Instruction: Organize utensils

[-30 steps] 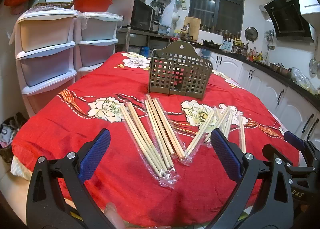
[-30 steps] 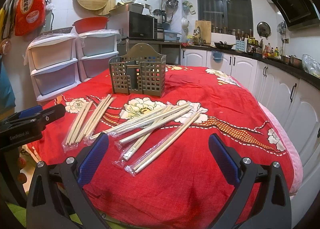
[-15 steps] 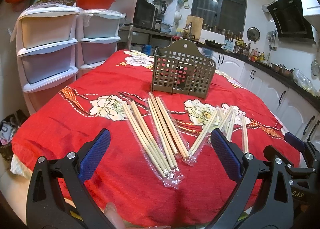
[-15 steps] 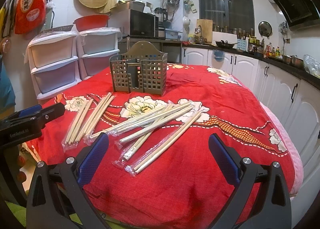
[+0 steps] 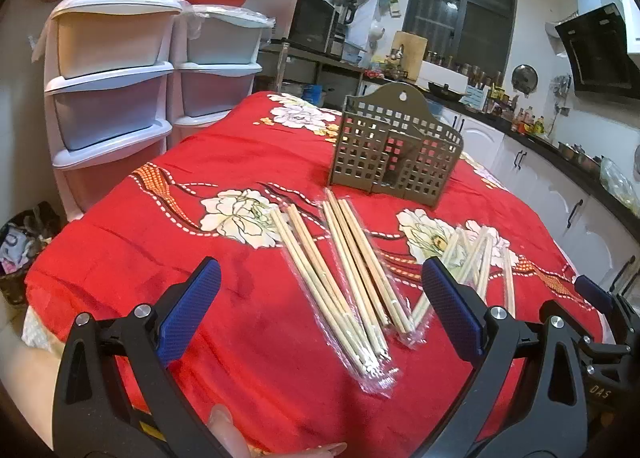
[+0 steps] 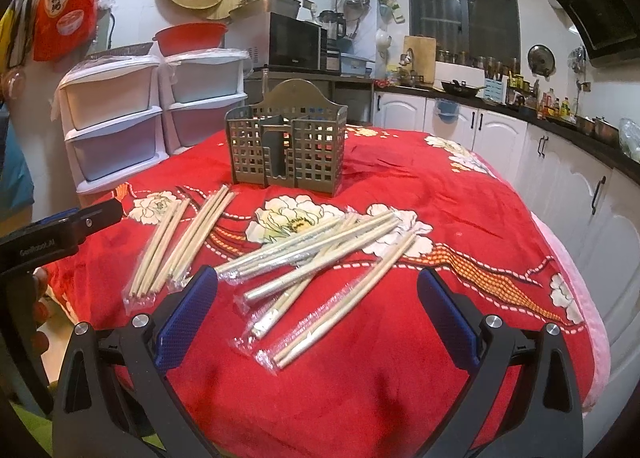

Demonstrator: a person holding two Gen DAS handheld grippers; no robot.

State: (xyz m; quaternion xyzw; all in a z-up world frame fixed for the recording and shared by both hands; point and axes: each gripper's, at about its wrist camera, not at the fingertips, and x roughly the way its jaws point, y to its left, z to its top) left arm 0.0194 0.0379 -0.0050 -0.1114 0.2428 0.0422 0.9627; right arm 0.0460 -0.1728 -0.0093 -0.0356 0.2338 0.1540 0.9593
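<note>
Your left gripper (image 5: 320, 298) hangs over the near edge of the table (image 5: 160, 242), its fingers (image 5: 188, 314) spread wide and holding nothing. Your right gripper (image 6: 318, 306) sits the same way beside it, fingers (image 6: 444, 322) wide apart and empty.

The chopsticks lie flat on the red floral cloth (image 6: 460, 194), sealed in clear sleeves. In the left view, two packs (image 5: 340, 278) lie side by side between the left fingers, running from near the holder toward you and fanning a little. A looser pile (image 6: 320, 258) lies to their right, straight ahead of the right gripper, its sleeves crossing one another at slants. One pair (image 6: 348, 298) rests along the pile's right side, nearest the right gripper.

The holder (image 6: 286, 142), a brown slotted basket with a divider inside, stands upright farther back on the table, just past the far tips of the chopsticks. No chopsticks show in its compartments.
</note>
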